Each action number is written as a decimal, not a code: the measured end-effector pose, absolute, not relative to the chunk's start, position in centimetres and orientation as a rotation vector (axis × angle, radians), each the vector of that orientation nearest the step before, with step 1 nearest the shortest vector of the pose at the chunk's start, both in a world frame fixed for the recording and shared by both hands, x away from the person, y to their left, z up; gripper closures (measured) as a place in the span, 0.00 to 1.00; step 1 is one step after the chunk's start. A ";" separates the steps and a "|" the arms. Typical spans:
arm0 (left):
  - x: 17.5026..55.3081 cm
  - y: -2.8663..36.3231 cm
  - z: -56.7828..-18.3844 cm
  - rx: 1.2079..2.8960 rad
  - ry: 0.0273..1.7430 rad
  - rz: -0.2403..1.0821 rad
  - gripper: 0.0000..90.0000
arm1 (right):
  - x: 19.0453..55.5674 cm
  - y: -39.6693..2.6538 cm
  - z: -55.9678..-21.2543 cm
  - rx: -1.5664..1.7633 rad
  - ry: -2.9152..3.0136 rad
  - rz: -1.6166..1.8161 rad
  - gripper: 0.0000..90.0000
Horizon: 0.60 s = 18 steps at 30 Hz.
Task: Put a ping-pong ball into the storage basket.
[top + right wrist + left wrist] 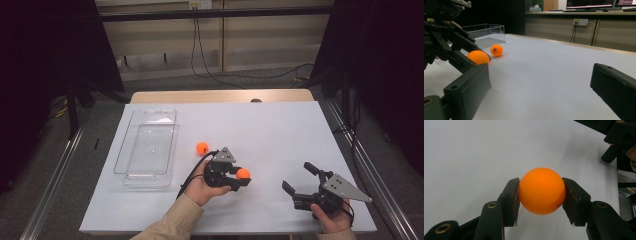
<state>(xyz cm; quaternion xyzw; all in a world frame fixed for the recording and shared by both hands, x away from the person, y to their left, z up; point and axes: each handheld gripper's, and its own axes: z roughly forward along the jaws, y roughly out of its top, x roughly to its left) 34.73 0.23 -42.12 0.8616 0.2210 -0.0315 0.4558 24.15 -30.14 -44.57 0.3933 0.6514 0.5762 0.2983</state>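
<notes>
An orange ball (541, 190) sits pinched between both pads of my left gripper (541, 197), just above the white table. From above, that held ball (243, 173) is at the tip of the left gripper (239, 178) near the table's middle front; in the right gripper view it (478, 57) shows behind my own left jaw. A second orange ball (202, 147) (496, 50) lies loose on the table, beside the clear tray. My right gripper (299, 179) (539, 85) rests at the front right, its jaws wide apart with nothing between them.
A clear plastic tray (146, 146) (489, 32) stands at the left of the white table top (270, 130). The wooden table edge (220, 96) runs along the far side. Dark curtains and metal rails flank the table.
</notes>
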 end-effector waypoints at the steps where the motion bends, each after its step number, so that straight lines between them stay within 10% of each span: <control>1: 34.8 0.3 -42.1 2.127 0.546 -0.075 0.56 | 24.2 -30.1 -44.6 1.047 1.728 1.533 0.02; 18: 35.2 1.2 -41.5 2.127 0.581 -0.050 0.56 | 24.1 -30.2 -44.6 1.042 1.733 1.532 0.02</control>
